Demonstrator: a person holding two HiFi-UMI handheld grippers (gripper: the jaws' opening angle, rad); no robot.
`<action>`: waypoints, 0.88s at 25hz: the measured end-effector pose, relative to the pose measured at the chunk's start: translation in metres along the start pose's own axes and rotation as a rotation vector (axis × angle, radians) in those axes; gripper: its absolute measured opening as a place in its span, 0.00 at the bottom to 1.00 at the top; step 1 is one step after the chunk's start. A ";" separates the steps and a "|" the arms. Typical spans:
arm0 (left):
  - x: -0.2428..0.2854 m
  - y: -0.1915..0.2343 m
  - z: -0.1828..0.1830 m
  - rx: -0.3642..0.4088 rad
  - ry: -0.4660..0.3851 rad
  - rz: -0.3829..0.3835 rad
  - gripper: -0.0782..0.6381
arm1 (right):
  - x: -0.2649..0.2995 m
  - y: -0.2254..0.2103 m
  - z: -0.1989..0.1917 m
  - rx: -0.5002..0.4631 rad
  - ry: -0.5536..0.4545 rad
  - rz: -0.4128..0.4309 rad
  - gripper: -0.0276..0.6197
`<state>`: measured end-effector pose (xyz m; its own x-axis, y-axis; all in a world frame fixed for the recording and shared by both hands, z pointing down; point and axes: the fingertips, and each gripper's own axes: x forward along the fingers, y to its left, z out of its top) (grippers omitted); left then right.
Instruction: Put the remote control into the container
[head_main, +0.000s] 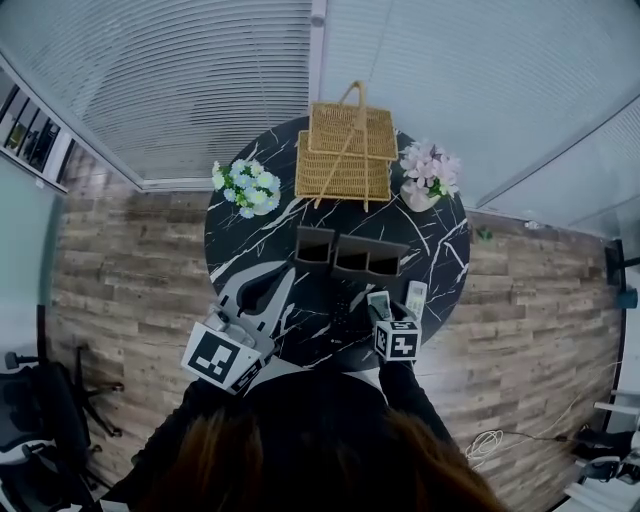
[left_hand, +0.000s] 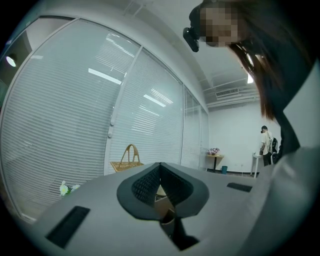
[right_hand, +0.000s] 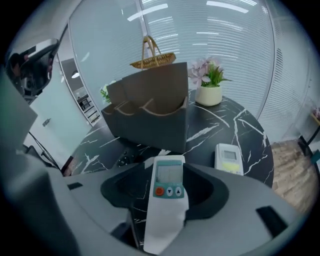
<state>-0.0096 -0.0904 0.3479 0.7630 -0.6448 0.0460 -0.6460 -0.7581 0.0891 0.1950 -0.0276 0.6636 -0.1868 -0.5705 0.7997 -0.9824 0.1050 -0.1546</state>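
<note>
As the white remote control (right_hand: 169, 181) lay on the table (right_hand: 235, 125) between the right gripper's (right_hand: 165, 189) wide jaws, grasping was in hand; next they probably needed to close squarely on it. The left gripper (left_hand: 160, 172) was closed and empty.

My view centres on a round black stone-look table with white veining (head_main: 250, 250), standing on a floor of weathered wood planks (head_main: 130, 260). At its far edge sits a flat woven straw basket with a hoop handle (head_main: 345, 150). A bunch of white and blue flowers (head_main: 247, 188) lies left of it, and a white pot of pink flowers (head_main: 428, 175) stands to its right. A dark grey open-topped container with several compartments (head_main: 368, 262) is mid-table. Nearer me lie a long white remote control with an orange button (right_hand: 169, 185), a shorter white remote control with a small screen (right_hand: 229, 158) to its right, and a black remote control (right_hand: 122, 161) to its left.
</note>
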 end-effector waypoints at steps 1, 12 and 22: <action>0.000 -0.001 0.000 -0.001 0.001 -0.002 0.12 | 0.004 -0.001 -0.002 -0.006 0.019 -0.010 0.40; -0.006 0.001 -0.005 0.000 0.014 0.020 0.12 | 0.035 -0.010 -0.003 -0.031 0.150 -0.097 0.46; -0.006 0.000 -0.008 -0.012 0.016 0.024 0.12 | 0.027 -0.013 0.002 0.034 0.099 -0.074 0.46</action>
<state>-0.0140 -0.0858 0.3551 0.7479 -0.6607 0.0638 -0.6635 -0.7414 0.1000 0.2024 -0.0454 0.6860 -0.1151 -0.4925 0.8627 -0.9931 0.0374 -0.1111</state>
